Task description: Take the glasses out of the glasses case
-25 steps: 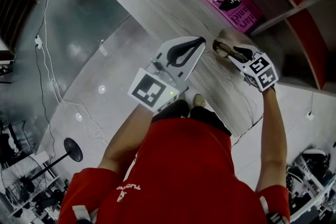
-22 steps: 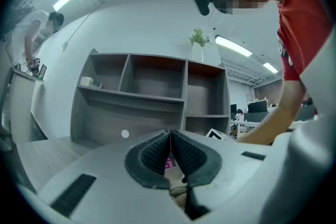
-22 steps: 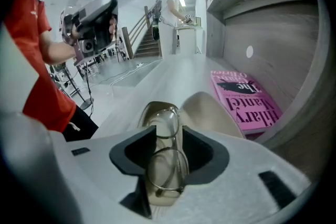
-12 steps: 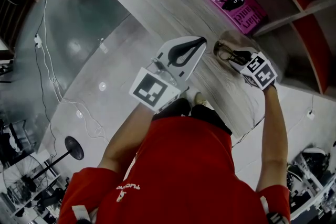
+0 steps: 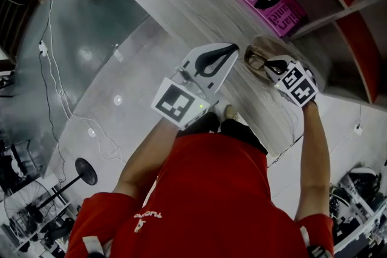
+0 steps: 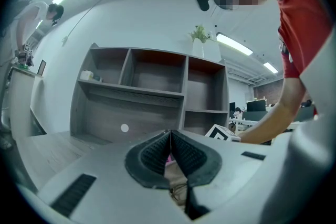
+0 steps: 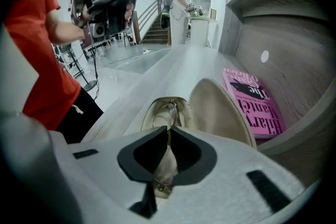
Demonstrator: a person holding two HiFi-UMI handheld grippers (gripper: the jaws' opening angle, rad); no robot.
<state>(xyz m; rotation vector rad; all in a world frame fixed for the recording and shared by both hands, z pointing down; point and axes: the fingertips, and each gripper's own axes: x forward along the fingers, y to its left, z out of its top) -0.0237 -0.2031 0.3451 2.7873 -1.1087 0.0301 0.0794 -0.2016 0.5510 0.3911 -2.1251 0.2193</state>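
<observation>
The table [image 5: 181, 3] showed pale, matt wood grain, as did the shelf unit [image 6: 131, 107]. The glasses case [image 7: 218, 107] looked beige and smooth, softly matt inside. The glasses [image 7: 165, 110] had a thin metal wire frame (lenses clear, faintly shiny). The book [image 7: 257, 99] wore a glossy pink paper cover. The left gripper [image 6: 169, 135] was matt white plastic with dark ribbed pads [image 6: 152, 157].

Beige glasses case [image 7: 219, 107], pink book [image 5: 269, 2], grey wood-grain table [image 5: 181, 3], red shirt [image 5: 211, 190]

Left gripper [image 5: 232, 48] is just held out level, jaws squeezed fully together, nothing in them. Right gripper [image 5: 269, 65] is tipped steeply down, jaws closing with the glasses [image 7: 168, 112] rim pinched between them.
</observation>
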